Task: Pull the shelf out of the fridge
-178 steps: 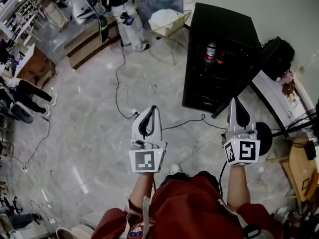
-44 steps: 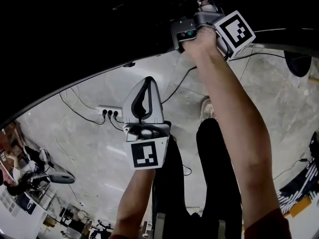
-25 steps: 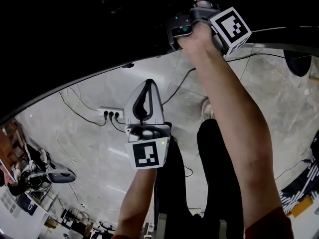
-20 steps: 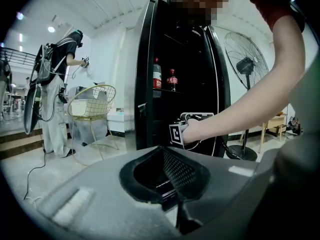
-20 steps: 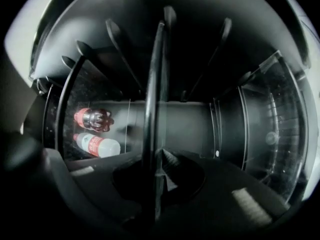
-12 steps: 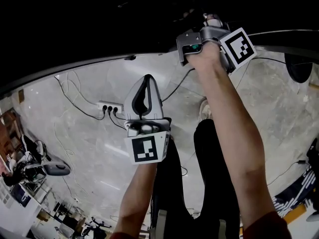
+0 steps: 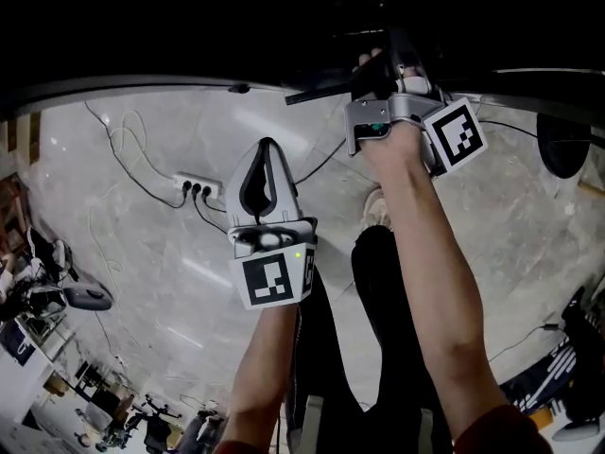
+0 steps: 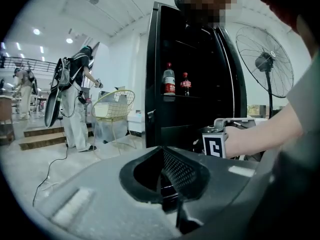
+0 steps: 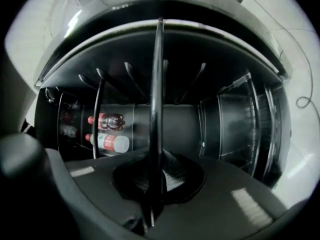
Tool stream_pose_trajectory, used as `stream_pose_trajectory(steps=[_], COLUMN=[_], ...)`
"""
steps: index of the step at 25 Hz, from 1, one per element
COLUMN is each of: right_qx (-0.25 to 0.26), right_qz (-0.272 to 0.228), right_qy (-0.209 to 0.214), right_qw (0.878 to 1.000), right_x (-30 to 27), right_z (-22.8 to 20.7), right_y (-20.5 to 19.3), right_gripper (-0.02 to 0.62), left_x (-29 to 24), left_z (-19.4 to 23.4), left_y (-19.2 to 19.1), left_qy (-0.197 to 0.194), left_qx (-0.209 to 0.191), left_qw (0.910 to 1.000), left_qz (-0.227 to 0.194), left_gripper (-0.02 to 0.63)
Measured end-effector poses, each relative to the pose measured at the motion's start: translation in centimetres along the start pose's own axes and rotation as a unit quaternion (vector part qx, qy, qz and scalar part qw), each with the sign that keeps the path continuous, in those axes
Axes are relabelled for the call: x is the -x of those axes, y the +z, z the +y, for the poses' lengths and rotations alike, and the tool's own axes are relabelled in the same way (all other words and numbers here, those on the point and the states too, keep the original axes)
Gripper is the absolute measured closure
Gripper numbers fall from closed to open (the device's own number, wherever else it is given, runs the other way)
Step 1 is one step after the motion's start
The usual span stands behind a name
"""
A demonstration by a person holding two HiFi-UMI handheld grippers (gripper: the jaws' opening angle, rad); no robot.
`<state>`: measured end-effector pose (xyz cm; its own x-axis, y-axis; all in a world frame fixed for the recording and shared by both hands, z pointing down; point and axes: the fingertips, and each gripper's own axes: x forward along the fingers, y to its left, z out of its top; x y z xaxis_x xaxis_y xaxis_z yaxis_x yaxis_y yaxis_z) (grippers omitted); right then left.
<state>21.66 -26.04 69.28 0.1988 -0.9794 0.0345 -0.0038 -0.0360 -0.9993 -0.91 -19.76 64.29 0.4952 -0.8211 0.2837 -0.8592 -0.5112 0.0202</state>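
Observation:
The black fridge [image 8: 195, 84] stands open, a dark mass along the top of the head view [image 7: 189, 26]. Its wire shelf [image 9: 157, 84] runs as a thin dark bar straight through my right gripper [image 9: 152, 184], which is shut on the shelf's front bar. In the head view that gripper [image 7: 397, 60] reaches into the fridge's mouth, and a black edge of the shelf [image 7: 321, 91] sticks out to its left. Two bottles [image 9: 107, 131] lie behind the wires. My left gripper [image 7: 263, 149] hangs shut and empty over the floor, short of the fridge.
A power strip [image 7: 194, 187] and cables lie on the marble floor at left. A standing fan [image 8: 265, 59] is to the fridge's right. A person [image 8: 75, 99] and a wire chair [image 8: 114, 104] are further off at left. Two bottles [image 8: 175, 83] stand on an upper shelf.
My right gripper has drawn back out of the fridge's dark inside towards me, with the shelf's bar in it. The left gripper has stayed as it was.

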Motion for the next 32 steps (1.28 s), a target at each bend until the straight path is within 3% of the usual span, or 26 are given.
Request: stream_pose_trajectory(steps=[8,19,26,32], right_qx=[0.000,-0.016,-0.007,-0.006], right_qz=[0.004,-0.011,-0.007,0.027], right_qy=[-0.008,-0.030,-0.068,-0.090], right_qw=[1.000,0.999,0.998,0.996], right_x=[3.7,13.5,20.8,26.8], right_z=[0.2,-0.1,0.6,4.9], right_y=[-0.3,-0.8,-1.4,-3.7], right_gripper=[0.588,0.588,0.588,0.588], left_x=[1.7,9.7,14.8,20.2], left_z=[0.7,3.5,4.3,5.1], left_y=[0.3,-0.3,2.2,5.8], left_qy=[0.022,0.044,0.050,0.052], left_qx=[0.018,0.035,0.028,0.031], left_qw=[0.9996,0.9984,0.9984,0.9981], left_qz=[-0.002,0.002,-0.008,-0.007], left_gripper=[0.607,0.607,0.607,0.607])
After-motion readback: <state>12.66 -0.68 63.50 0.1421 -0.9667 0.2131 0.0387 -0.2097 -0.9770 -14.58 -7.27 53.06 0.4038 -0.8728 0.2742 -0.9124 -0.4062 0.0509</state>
